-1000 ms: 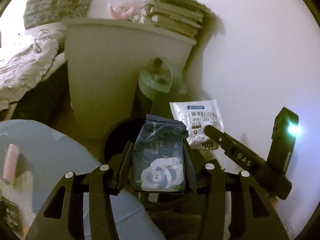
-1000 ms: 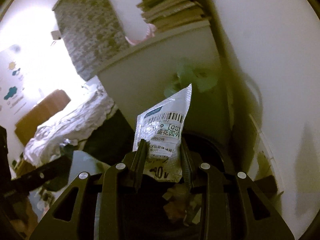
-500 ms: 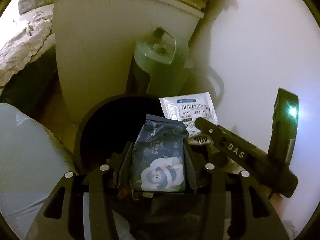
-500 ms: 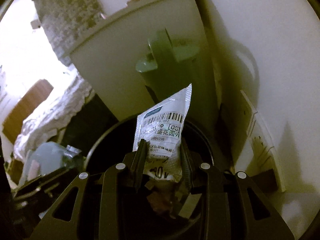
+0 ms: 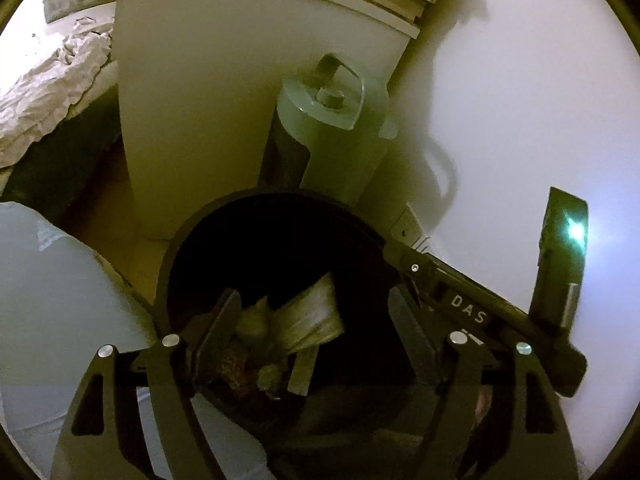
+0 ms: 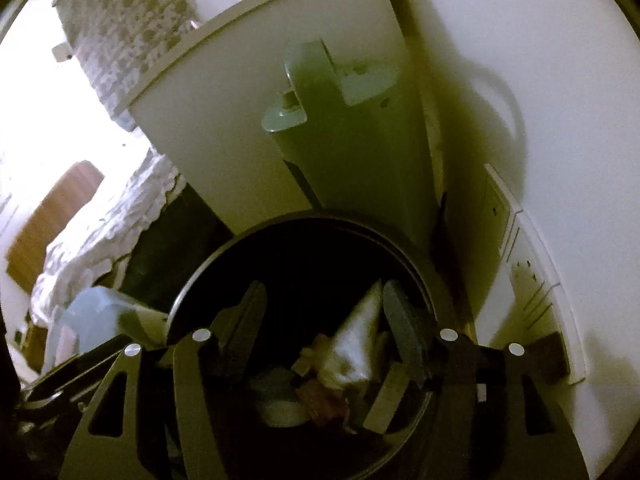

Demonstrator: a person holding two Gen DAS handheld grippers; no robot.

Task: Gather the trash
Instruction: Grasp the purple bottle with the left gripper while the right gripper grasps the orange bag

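A round black trash bin (image 5: 176,264) stands on the floor against the wall, and it shows in the right wrist view (image 6: 200,280) too. Both grippers hover over its mouth. My left gripper (image 5: 316,304) is open and empty; crumpled trash (image 5: 308,320) lies in the bin between its fingers. My right gripper (image 6: 324,300) is open too; a white packet (image 6: 356,344) is falling past its right finger onto the trash pile (image 6: 304,392). The right gripper's body (image 5: 468,312) shows at the right of the left wrist view.
A tall white cabinet (image 5: 200,100) stands behind the bin, with a grey-green appliance (image 5: 332,128) beside it. The white wall (image 5: 520,100) with a socket strip (image 6: 524,272) is on the right. A bed (image 6: 100,232) is on the left. A pale blue object (image 5: 48,300) is near left.
Both grippers opened over the bin. The dark blue wet-wipe pack left my left gripper and the white barcode packet left my right gripper; both dropped into the bin.
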